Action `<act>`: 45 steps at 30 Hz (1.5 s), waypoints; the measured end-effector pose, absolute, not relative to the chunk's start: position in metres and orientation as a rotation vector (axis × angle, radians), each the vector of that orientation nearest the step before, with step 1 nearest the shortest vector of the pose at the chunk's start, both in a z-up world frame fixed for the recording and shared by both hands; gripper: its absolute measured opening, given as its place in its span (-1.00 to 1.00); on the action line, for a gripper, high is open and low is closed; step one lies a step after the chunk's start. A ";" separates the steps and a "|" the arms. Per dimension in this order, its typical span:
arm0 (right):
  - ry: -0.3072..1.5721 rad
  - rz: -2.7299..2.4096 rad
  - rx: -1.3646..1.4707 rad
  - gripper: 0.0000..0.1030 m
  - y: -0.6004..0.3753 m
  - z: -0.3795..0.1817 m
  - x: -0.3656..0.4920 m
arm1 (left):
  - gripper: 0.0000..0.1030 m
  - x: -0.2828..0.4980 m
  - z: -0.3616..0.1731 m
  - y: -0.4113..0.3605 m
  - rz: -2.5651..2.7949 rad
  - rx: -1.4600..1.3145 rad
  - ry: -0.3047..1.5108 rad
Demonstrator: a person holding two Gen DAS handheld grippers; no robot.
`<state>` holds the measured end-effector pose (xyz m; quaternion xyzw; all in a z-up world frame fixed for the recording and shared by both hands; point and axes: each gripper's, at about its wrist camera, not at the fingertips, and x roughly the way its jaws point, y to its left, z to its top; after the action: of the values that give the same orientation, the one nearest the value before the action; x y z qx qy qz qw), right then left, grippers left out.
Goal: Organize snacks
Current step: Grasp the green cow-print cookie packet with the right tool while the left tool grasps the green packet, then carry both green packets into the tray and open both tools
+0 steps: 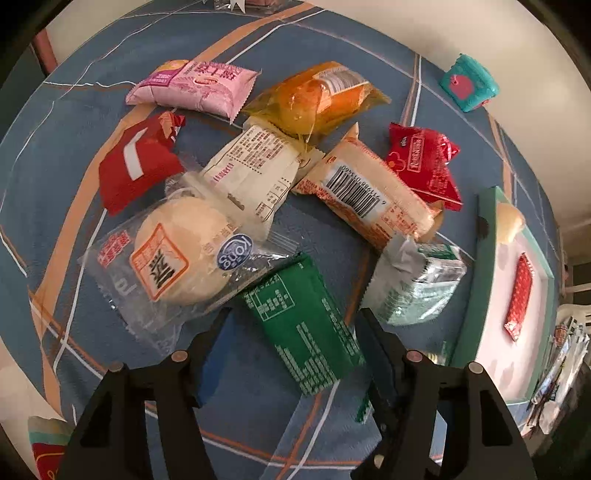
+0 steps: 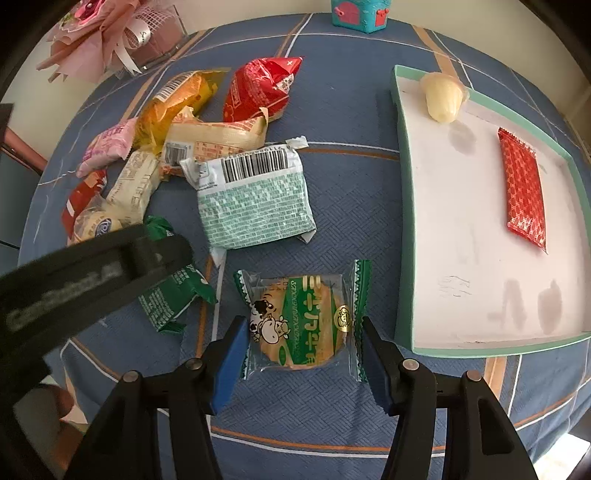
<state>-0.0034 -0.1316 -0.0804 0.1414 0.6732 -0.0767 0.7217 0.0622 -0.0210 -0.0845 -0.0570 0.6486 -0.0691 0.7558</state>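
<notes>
Several wrapped snacks lie piled on a blue tablecloth. My left gripper (image 1: 295,332) is open, its fingers either side of a dark green packet (image 1: 303,321); a clear-wrapped round bun (image 1: 181,251) lies to its left and a pale green packet (image 1: 417,284) to its right. My right gripper (image 2: 301,339) is open around a green cow-print cracker packet (image 2: 303,321) lying flat on the cloth. A teal-rimmed white tray (image 2: 402,221) to the right holds a red sachet (image 2: 522,188) and a pale jelly cup (image 2: 443,96). The left gripper's body (image 2: 74,280) crosses the right wrist view.
A pink packet (image 1: 192,88), an orange packet (image 1: 317,96), red packets (image 1: 424,162) and a cream packet (image 1: 255,170) lie further back. A teal toy house (image 2: 360,13) and a pink bouquet (image 2: 103,33) stand at the table's far edge.
</notes>
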 end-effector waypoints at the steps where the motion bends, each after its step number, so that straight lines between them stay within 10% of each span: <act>1: 1.487 -0.170 0.310 0.16 -0.131 -0.081 -0.005 | 0.30 0.064 -0.087 -0.023 -0.146 -0.117 1.419; 11: 1.467 -0.173 0.338 0.05 -0.127 -0.083 -0.002 | -0.19 0.067 -0.094 -0.015 -0.146 -0.113 1.425; 45: 1.289 -0.515 0.539 0.03 -0.272 -0.044 -0.064 | -0.19 0.021 -0.009 -0.107 -0.409 0.028 1.157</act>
<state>-0.0644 -0.2716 -0.0443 0.2453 0.5865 -0.2344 0.7355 0.0211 -0.1071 -0.0095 0.0131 0.5431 -0.1918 0.8174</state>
